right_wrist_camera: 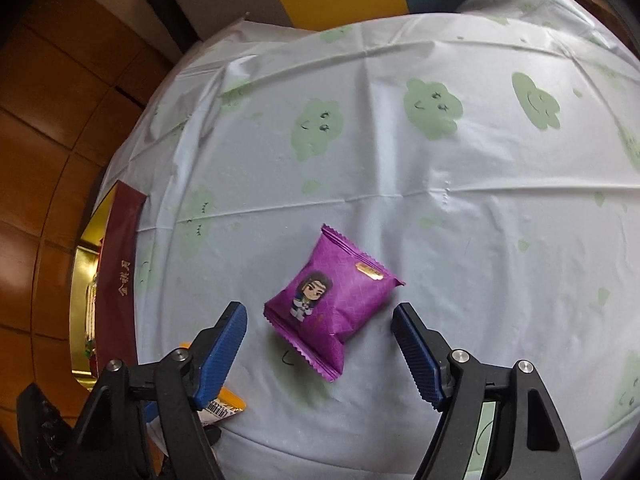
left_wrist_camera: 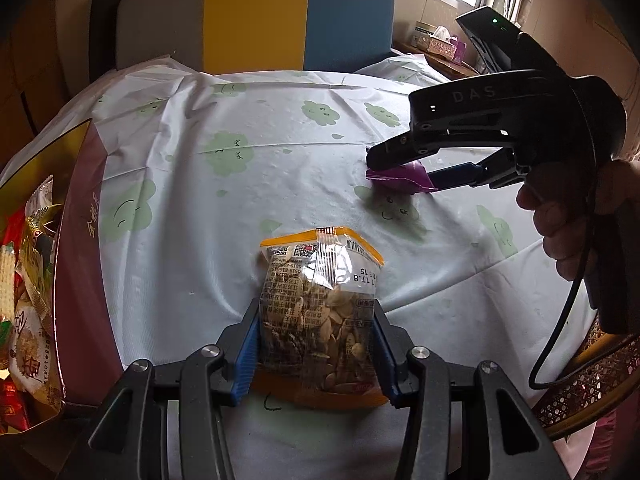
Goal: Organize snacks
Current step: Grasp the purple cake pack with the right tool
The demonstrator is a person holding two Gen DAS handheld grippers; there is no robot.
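Sitting at nine o'clock on the counter [left_wrist_camera: 280, 128], the snack box [left_wrist_camera: 80, 240], already crowded with wrappers. Clamping the seed packet [left_wrist_camera: 320, 304] at six o'clock in the left wrist view, the left tool [left_wrist_camera: 316, 344], blue pads pressing both flanks with the packet's bottom edge seemingly touching the cloth. Worth lifting clear before swinging toward nine o'clock, so the box wall is not getting clipped.

Lying flat at three o'clock from the seed packet, the purple packet [right_wrist_camera: 332, 300], skewed, one corner pointing at the camera. Straddling it with pads apart and not pressing, the right tool [right_wrist_camera: 320, 328], a hand [left_wrist_camera: 568, 220] gripping the handle. Best lowering a touch further and centring across the puffy middle rather than the crimped seams, then closing gently, since the slick pillow pack is likely squirting sideways under a hard pinch.
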